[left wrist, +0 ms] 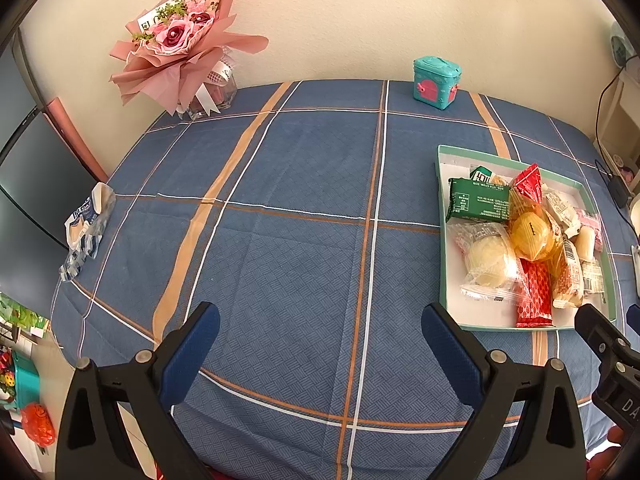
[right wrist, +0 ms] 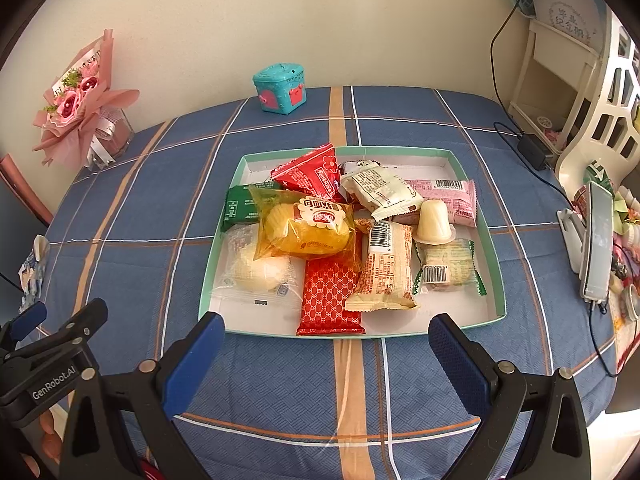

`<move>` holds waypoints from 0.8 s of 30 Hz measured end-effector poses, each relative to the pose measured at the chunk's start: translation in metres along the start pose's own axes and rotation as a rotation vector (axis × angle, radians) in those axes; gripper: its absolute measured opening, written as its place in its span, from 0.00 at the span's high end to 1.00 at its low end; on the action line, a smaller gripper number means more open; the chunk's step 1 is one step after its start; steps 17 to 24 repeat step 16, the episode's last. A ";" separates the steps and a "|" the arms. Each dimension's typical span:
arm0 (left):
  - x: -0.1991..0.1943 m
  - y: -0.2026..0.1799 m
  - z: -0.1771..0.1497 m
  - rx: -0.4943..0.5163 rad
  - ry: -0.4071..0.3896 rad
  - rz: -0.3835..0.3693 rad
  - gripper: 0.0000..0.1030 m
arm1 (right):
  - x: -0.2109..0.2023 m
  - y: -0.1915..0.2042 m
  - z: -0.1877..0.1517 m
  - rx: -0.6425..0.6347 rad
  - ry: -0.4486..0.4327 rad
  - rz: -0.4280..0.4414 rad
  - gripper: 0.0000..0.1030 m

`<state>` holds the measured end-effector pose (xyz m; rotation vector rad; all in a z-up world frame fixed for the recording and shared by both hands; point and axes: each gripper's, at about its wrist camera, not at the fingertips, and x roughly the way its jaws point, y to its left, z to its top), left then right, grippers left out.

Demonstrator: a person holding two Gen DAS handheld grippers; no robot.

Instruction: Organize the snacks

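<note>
Pink bouquet (left wrist: pixel 180 40), teal toy chest (right wrist: pixel 280 88)

The green packet (right wrist: pixel 240 209) is mostly hidden under the yellow bag (right wrist: pixel 306 227). The red wrapper (right wrist: pixel 329 298) goes under that bag too. The tiny writing on the packets cannot be read. The phone (right wrist: pixel 598 240) sits partly behind its stand.

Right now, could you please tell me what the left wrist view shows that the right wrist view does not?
Only the left wrist view shows the black monitor off the table's left edge. Only the right wrist view shows the white phone on its stand and the cream shelf unit. Both share the mint-rimmed snack tray, teal toy chest and pink paper bouquet.
</note>
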<state>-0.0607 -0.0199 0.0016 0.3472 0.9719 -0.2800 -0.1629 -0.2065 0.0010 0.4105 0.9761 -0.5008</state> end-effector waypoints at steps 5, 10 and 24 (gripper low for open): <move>0.000 -0.001 0.000 -0.003 -0.001 0.000 0.02 | 0.000 0.000 0.000 0.000 0.001 0.000 0.00; 0.001 -0.002 0.000 0.005 -0.001 0.001 0.02 | 0.002 0.001 0.000 -0.002 0.004 0.002 0.00; 0.001 -0.001 0.000 0.014 -0.006 -0.007 0.02 | 0.003 0.001 -0.001 -0.004 0.008 0.003 0.00</move>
